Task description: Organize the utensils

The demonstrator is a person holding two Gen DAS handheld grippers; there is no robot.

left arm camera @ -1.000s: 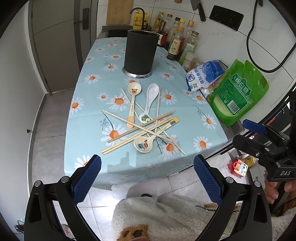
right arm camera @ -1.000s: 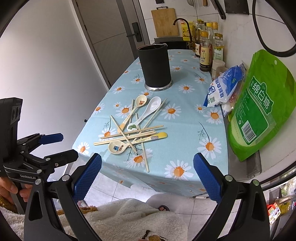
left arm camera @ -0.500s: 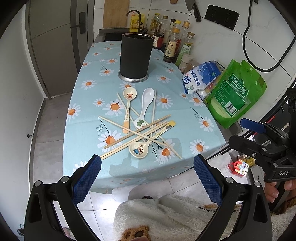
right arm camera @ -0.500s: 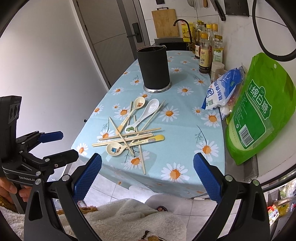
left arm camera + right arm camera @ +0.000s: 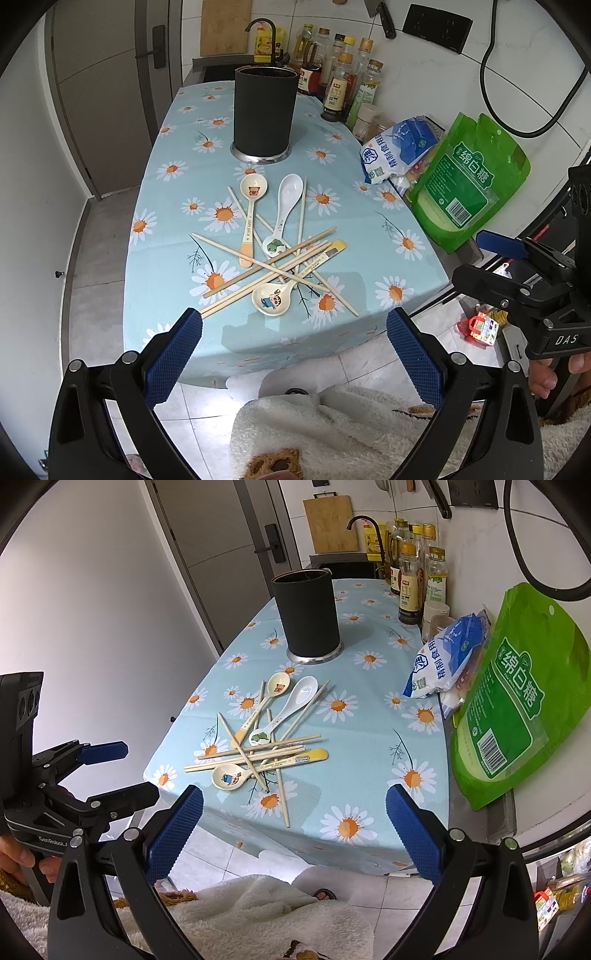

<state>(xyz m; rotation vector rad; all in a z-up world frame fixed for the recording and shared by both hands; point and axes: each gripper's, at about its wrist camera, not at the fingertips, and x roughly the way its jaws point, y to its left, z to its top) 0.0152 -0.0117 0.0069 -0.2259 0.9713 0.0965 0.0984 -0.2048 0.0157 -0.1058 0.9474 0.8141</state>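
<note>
1. The left gripper [image 5: 293,354] hangs off the near edge of the table [image 5: 166,206], jaws spread wide and holding nothing.
2. The right gripper [image 5: 293,832] hangs off the same edge, jaws likewise spread and empty; it also shows at the right of the left view.
3. The utensils lie in a loose heap near the table's front: chopsticks [image 5: 266,266] crossed over one another and over four spoons.
4. A white spoon [image 5: 286,206] and a cream spoon [image 5: 251,206] point toward the holder; a cartoon spoon [image 5: 271,299] sits nearest the edge.
5. The black holder [image 5: 265,110] stands upright behind the heap, apart from it.
6. A green bag [image 5: 469,181] and a blue bag [image 5: 399,147] lean at the right side, bottles [image 5: 343,88] behind them.
</note>
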